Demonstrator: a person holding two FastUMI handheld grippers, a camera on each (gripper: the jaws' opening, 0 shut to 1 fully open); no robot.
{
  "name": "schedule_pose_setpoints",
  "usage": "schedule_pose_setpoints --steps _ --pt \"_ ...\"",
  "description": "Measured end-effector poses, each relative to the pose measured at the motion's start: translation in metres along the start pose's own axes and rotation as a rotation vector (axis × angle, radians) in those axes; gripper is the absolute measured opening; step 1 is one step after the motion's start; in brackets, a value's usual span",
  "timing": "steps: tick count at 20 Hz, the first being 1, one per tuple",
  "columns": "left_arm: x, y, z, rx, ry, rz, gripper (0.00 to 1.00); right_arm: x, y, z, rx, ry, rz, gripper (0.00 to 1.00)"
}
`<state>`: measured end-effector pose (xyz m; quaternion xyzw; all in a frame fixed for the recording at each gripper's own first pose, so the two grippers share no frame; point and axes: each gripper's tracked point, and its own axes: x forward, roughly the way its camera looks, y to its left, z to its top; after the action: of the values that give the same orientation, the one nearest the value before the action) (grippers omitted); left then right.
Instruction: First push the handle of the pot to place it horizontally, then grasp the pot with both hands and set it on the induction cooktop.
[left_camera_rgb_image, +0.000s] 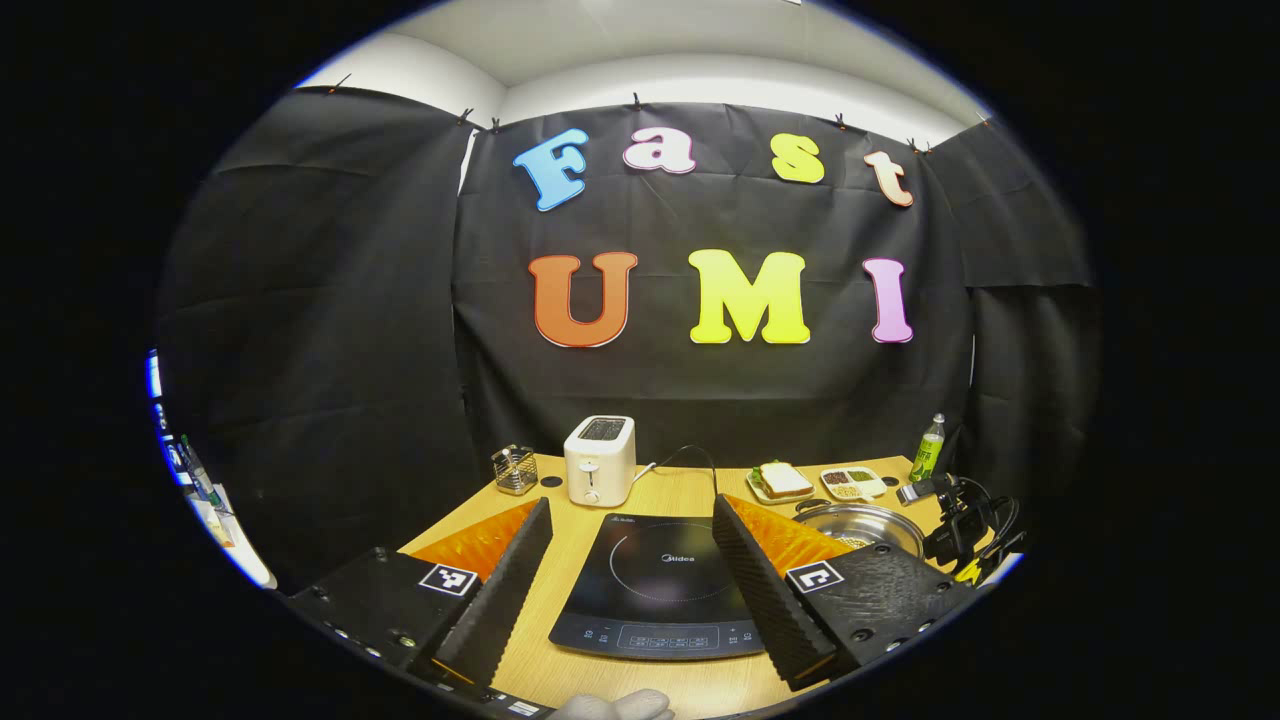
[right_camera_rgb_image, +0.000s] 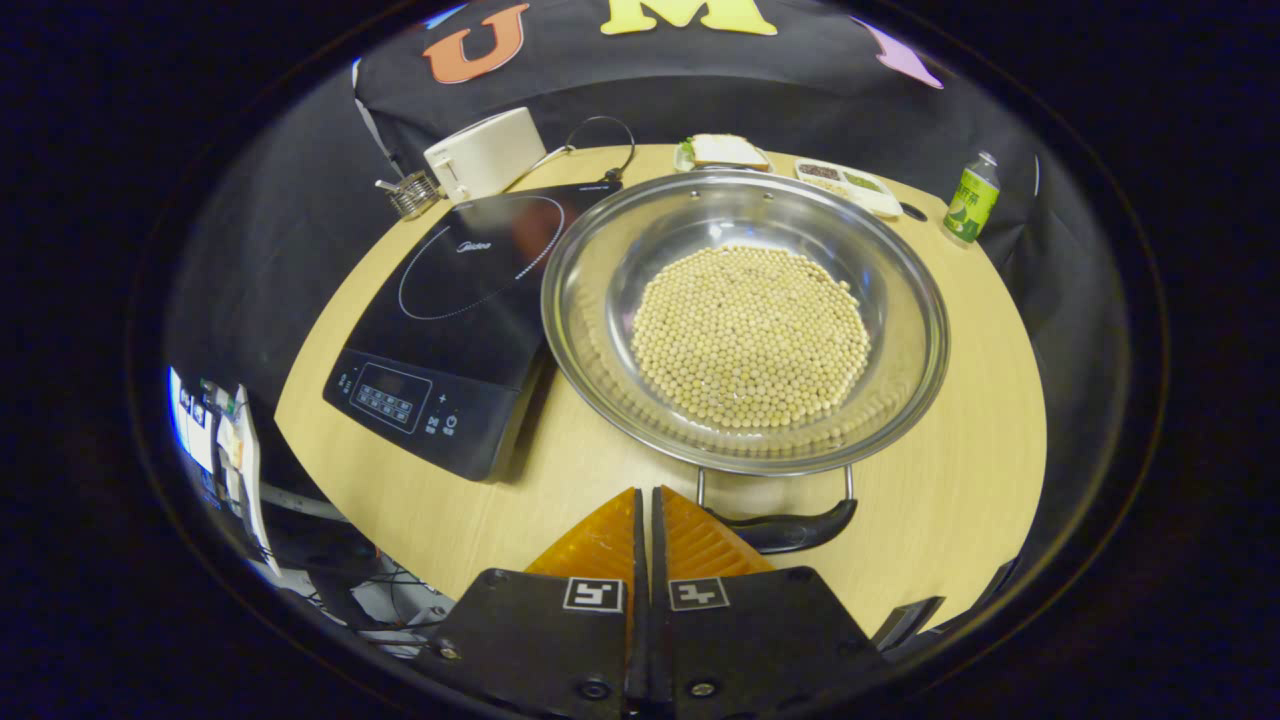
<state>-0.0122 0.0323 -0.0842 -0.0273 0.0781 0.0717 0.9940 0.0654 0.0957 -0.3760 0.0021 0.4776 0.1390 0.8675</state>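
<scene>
In the right gripper view the right gripper (right_camera_rgb_image: 645, 515) sat lowest and nearest, its two fingers pressed together with nothing between them, the tips just beside the near handle (right_camera_rgb_image: 790, 528) of the pot (right_camera_rgb_image: 745, 320), to that handle's left. The dark handle bar hung from two thin wire legs at the pot's near rim and seemed to lie almost level; whether the fingers touched it could not be told. Beyond it the wide steel pot stood on the wooden table (right_camera_rgb_image: 960, 500), holding a round bed of pale beans (right_camera_rgb_image: 752, 338), and its left rim was right up against the induction cooktop (right_camera_rgb_image: 455, 320), perhaps overlapping its edge. By my reading, the handle-pushing step was in hand or close to done, and the pot had not yet been lifted. In the left gripper view the left gripper (left_camera_rgb_image: 632, 575) hung with its jaws spread wide and empty, framing the cooktop's glass surface, with the pot off to its right behind the right-hand finger. Farther back stood a white toaster (left_camera_rgb_image: 600, 460), a small glass holder (left_camera_rgb_image: 514, 469), a sandwich on a plate (left_camera_rgb_image: 781, 481), a divided snack tray (left_camera_rgb_image: 853, 483) and a green bottle (left_camera_rgb_image: 928, 449). The next move would probably call for the right gripper to open and take one side of the pot while the left travelled over to the other, then a level lift so the beans stayed put.
</scene>
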Motion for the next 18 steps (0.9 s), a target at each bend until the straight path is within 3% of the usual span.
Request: schedule_pose_setpoints --steps 5,18 --pt "0.003 -0.009 0.003 0.007 -0.004 -0.008 0.96 -0.004 -0.019 -0.003 0.01 0.003 -0.022 0.04" --pt "0.017 -0.043 0.002 0.002 0.004 -0.047 0.96 -0.01 -0.08 0.001 0.06 -0.002 -0.088 0.0"
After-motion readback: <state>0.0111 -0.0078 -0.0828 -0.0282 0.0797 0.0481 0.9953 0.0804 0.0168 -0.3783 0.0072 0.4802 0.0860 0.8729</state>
